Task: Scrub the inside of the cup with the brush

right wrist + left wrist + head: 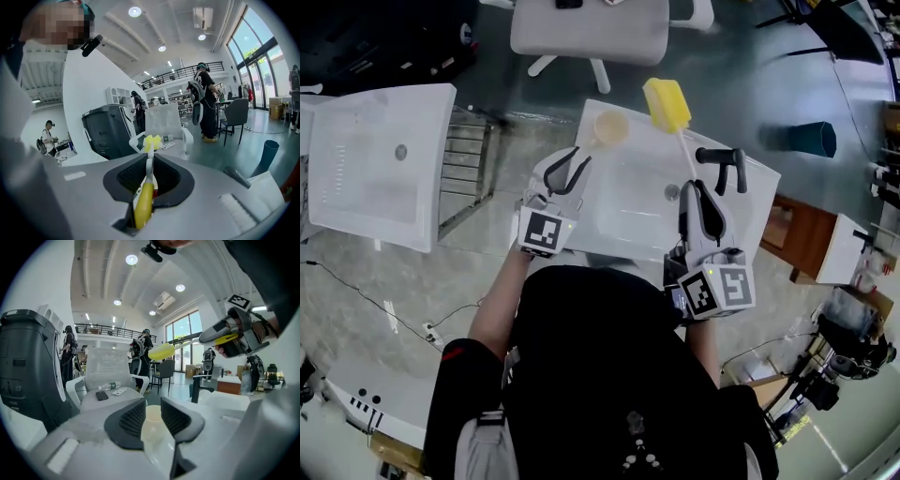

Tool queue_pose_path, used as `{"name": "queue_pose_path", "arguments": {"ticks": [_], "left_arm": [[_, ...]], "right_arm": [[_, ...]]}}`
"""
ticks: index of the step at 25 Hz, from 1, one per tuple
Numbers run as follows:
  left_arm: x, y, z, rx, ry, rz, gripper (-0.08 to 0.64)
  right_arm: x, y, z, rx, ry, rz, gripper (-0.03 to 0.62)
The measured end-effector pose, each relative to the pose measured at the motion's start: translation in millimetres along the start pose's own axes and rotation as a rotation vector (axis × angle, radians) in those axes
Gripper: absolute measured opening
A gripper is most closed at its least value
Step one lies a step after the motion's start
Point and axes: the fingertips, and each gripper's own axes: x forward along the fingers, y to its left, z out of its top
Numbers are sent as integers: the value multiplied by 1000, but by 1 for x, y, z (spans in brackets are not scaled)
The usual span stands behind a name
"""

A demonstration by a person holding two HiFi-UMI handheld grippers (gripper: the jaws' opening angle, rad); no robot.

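In the head view, a white sink (628, 202) is seen above a glossy floor (487, 272). The cup (611, 128) is set on the sink's far left corner. The left gripper (577, 161) is held at the sink's left rim, just short of the cup. The brush (667, 104) is carried over the sink's far edge. Its handle is clamped by the right gripper (694, 192) over the sink's right side, near the black faucet (722, 167). A grey office chair (589, 28) is placed beyond the sink.

In the left gripper view, the jaws are parted; the cup is seen through the gap, untouched by the pads. A high hall with ceiling lights (131, 259) and tall windows (185, 331) is shown beyond the sink.

In the right gripper view, the jaws are closed on the brush's yellow handle.
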Motion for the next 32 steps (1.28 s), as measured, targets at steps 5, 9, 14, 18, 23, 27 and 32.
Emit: {"name": "queue_pose_path", "arguments": {"ticks": [5,9,14,18,23,27,32], "left_arm": [[23,-2,-31,3,28,-19,175],[45,-6,-52,78,69,-48,249],[66,-10,-83,126,126,-74,328],[85,-10,-105,149,157,-99,364],[108,-8,-116,156,193,-126,391],[119,-6,-124,147,210,-143,393],[131,-8,-124,146,208,-162,396]], "right_arm": [[5,-17,-18,-1,56,-5,43],[6,-30,-30,0,100,-15,43],[9,-38,-44,16,140,-29,43],[13,-46,-51,24,157,-39,43],[16,-61,-53,41,168,-61,43],[19,-69,-54,51,173,-74,43],[23,-74,-57,66,180,-81,43]]}}
